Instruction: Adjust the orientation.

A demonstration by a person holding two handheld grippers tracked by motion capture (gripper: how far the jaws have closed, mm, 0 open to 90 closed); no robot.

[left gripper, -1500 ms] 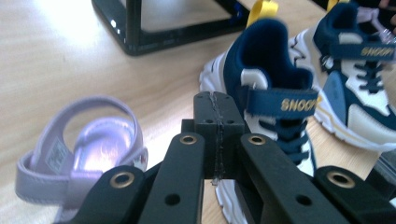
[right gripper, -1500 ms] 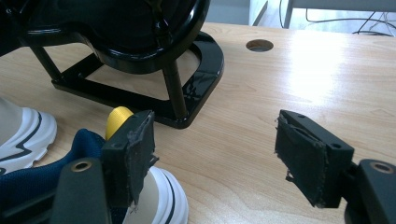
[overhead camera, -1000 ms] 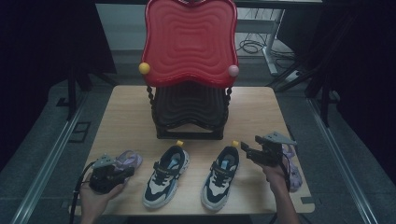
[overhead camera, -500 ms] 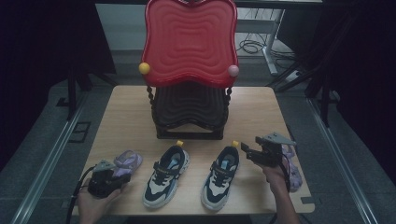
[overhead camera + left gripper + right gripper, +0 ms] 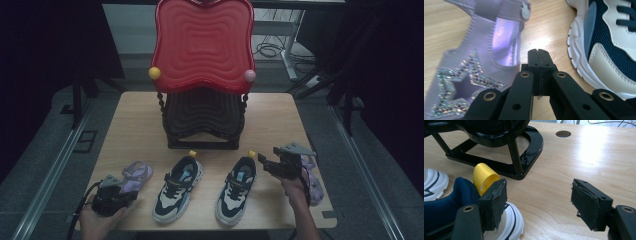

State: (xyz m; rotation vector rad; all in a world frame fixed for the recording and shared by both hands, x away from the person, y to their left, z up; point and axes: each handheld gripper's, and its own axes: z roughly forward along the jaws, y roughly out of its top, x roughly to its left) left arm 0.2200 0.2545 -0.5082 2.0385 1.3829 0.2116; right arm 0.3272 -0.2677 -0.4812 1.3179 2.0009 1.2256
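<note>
While my left gripper (image 5: 539, 58) rests low at the table's (image 5: 135, 125) near left corner, its jaws are pressed together with nothing between them, their tip just beside the purple sandal (image 5: 474, 72) and apart from it. To its other side lies the left sneaker (image 5: 609, 45). My right gripper (image 5: 539, 202) hovers with its jaws wide apart and empty, one pad just beside the heel of the right sneaker (image 5: 446, 207) and its yellow pull tab (image 5: 484, 178). Behind both sneakers stands the red chair (image 5: 202, 45). Another purple sandal (image 5: 312, 177) lies by my right hand (image 5: 295, 187).
</note>
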